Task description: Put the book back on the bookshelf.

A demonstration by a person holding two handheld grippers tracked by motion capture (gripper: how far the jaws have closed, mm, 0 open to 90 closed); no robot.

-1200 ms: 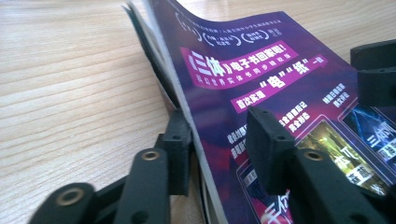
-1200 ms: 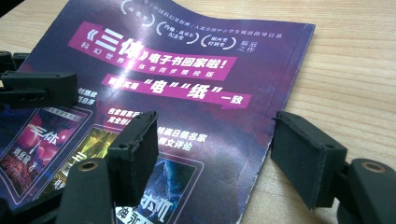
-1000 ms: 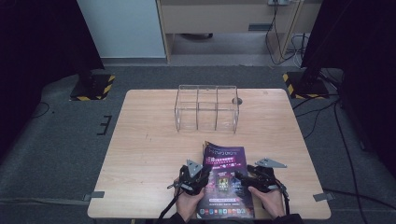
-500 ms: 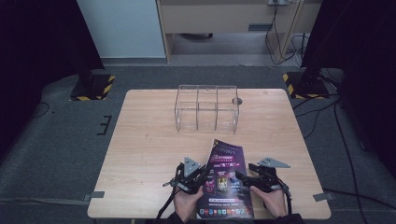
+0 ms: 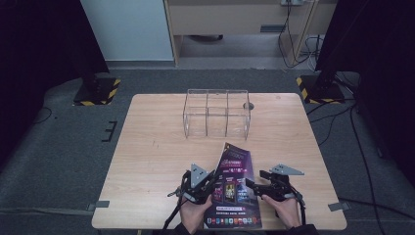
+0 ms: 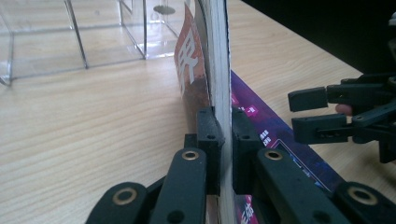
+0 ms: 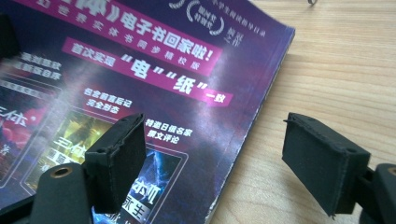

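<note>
One magazine [image 5: 232, 188], one clear three-compartment box [image 5: 217, 113], two tools.

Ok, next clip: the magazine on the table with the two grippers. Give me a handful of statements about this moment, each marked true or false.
1. The left gripper is shut on the magazine. True.
2. The magazine lies flat on the table. False: its left edge is raised, tilting it up from the wood.
3. The right gripper clamps the magazine's right edge. False: its jaws stand open on either side of that edge, one over the cover and one over the bare wood, and they have just been opening.
4. The clear acrylic organizer stands beyond the magazine, apart from it. True.
5. The organizer's compartments hold books. False: they look empty.
</note>
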